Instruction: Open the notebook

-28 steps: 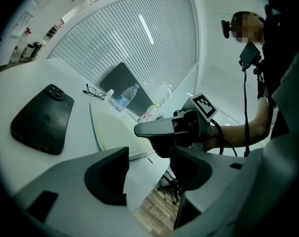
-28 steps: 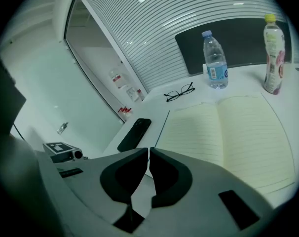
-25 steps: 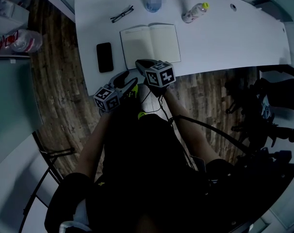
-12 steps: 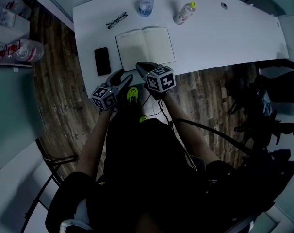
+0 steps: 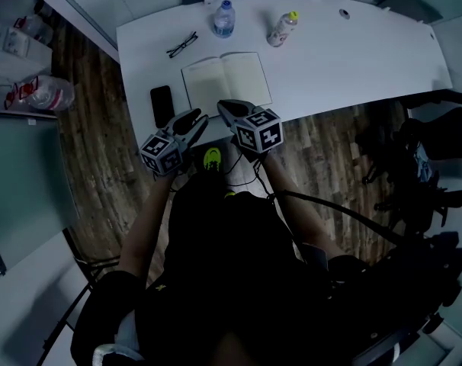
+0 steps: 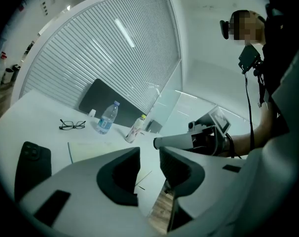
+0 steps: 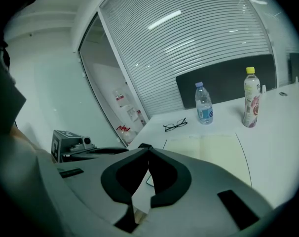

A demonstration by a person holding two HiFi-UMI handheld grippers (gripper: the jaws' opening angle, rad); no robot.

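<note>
The notebook lies open on the white table, cream pages up; it also shows in the left gripper view and the right gripper view. Both grippers hover side by side at the table's near edge, just short of the notebook and not touching it. My left gripper has a gap between its jaws, which are closing with nothing between them. My right gripper is shut with its tips meeting on nothing.
A black phone lies left of the notebook. Behind it are glasses, a water bottle and a yellow-capped bottle. Wooden floor lies left of and below the table.
Both grippers have risen and come closer to the table's near edge. The left jaws stand narrower than before. The notebook has not moved.
</note>
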